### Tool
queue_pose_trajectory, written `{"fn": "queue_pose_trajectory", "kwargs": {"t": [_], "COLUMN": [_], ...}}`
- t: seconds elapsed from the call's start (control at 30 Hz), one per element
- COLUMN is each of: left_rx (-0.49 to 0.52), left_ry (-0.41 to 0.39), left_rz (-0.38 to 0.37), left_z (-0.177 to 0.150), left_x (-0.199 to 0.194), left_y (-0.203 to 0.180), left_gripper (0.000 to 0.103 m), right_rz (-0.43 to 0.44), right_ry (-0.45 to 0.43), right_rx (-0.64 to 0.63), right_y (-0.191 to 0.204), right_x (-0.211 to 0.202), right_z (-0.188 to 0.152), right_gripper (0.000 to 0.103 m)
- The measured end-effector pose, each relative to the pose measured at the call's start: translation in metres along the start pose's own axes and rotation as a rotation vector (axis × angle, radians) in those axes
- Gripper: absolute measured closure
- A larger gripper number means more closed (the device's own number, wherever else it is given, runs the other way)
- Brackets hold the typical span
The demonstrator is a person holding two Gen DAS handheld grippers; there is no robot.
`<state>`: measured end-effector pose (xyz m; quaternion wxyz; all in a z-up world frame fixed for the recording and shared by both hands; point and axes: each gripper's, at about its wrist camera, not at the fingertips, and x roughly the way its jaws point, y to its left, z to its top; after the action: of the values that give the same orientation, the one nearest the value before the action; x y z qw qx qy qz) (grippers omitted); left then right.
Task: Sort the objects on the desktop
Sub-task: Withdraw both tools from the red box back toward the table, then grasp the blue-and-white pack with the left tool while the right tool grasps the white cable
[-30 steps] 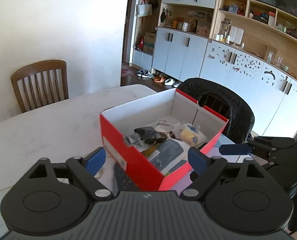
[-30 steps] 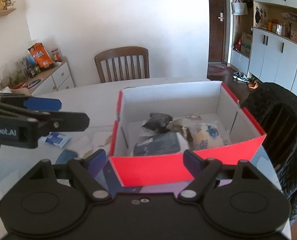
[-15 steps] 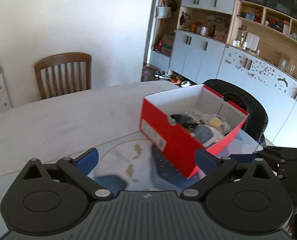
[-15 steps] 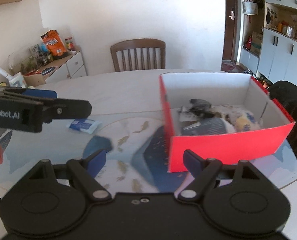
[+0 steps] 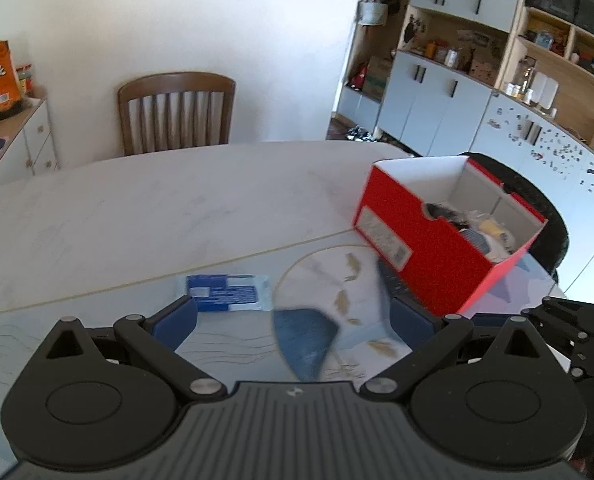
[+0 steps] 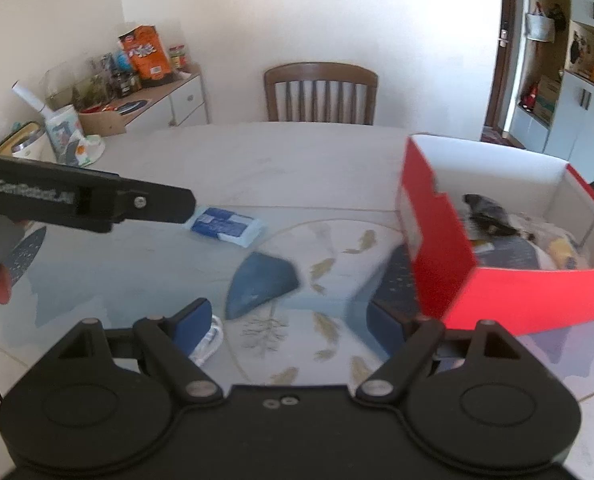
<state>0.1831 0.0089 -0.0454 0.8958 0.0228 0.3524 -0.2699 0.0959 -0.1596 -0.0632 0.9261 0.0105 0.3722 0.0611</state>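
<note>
Both the left gripper and right gripper hang wide open and empty over the tabletop, with the blue-and-white flat packet near its middle and the open red cardboard box by its right edge.

Table: red box, blue packet

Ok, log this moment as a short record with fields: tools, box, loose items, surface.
left tool: open, empty, above the mat
right tool: open, empty
red box: on the table's right side, open top, several items inside
blue packet: flat on the mat, outside the box
clear wrapper: by the right tool's left finger
surface: patterned mat on a pale table
</note>
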Motion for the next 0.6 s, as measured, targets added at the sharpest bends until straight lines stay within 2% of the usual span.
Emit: {"fn": "queue_pose_trajectory", "kwargs": {"t": [0.33,0.6], "left_rx": [-0.002,0.019], "left_ry": [0.008,0.031], "left_rz": [0.057,0.082], "left_z": [-0.001,-0.002], "left_x": [0.035,0.083], "left_y": [0.035,0.047], "left_gripper": [0.000,0.000], "right_rz": [0.012,0.017], "right_ry": [0.045,0.083], "right_rx": [-0.023,-0.011], "right_y": [0.033,0.051], "right_x": [0.031,0.053], "right_z": [-0.012,-0.022], "right_gripper": [0.019,0.019]}}
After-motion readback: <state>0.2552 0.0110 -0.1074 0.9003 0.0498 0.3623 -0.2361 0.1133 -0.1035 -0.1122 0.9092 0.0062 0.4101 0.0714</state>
